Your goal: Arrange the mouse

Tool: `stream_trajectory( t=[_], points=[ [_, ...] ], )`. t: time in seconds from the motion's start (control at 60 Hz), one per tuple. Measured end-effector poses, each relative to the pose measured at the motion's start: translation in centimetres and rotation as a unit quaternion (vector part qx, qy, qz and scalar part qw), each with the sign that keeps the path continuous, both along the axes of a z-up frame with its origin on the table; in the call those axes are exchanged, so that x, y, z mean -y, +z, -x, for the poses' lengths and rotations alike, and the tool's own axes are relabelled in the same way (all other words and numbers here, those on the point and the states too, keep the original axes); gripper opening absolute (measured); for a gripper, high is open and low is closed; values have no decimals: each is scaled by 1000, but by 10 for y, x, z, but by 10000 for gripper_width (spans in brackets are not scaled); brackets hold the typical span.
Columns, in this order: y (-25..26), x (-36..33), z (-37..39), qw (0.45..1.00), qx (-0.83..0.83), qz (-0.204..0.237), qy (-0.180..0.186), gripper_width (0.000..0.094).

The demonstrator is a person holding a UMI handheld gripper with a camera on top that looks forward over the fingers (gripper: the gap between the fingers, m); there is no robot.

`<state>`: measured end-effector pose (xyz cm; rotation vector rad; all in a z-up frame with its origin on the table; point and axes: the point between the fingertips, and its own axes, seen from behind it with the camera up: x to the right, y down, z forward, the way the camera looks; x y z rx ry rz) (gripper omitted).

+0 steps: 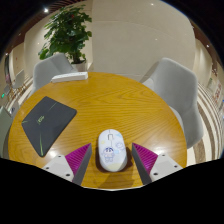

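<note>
A white mouse (pixel 111 149) with a small cartoon print lies on the round wooden table (pixel 120 100), near its front edge. It stands between my two fingers, with a narrow gap at each side. My gripper (pixel 112 160) is open, its magenta pads (pixel 79 157) flanking the mouse left and right. The mouse rests on the table on its own.
A closed dark grey laptop (pixel 47 120) lies on the table to the left of the mouse. Two grey chairs (pixel 172 82) stand beyond the table, one left and one right. A potted plant (pixel 66 35) stands behind the left chair.
</note>
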<state>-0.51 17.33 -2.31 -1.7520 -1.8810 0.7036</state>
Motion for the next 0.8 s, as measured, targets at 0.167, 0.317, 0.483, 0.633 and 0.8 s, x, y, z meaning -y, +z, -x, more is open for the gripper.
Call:
stream_trajectory(
  t=[0.167, 0.317, 0.483, 0.633, 0.8],
  points=[
    [-1, -2, 6, 1000, -1, -1, -13, 481],
    [3, -4, 5, 1000, 8, -6, -29, 381],
    [63, 23, 17, 999, -19, 11, -47, 379],
    [125, 97, 38, 997, -47, 49, -22, 379],
    [124, 199, 57, 996, -52, 68, 14, 378]
  ],
)
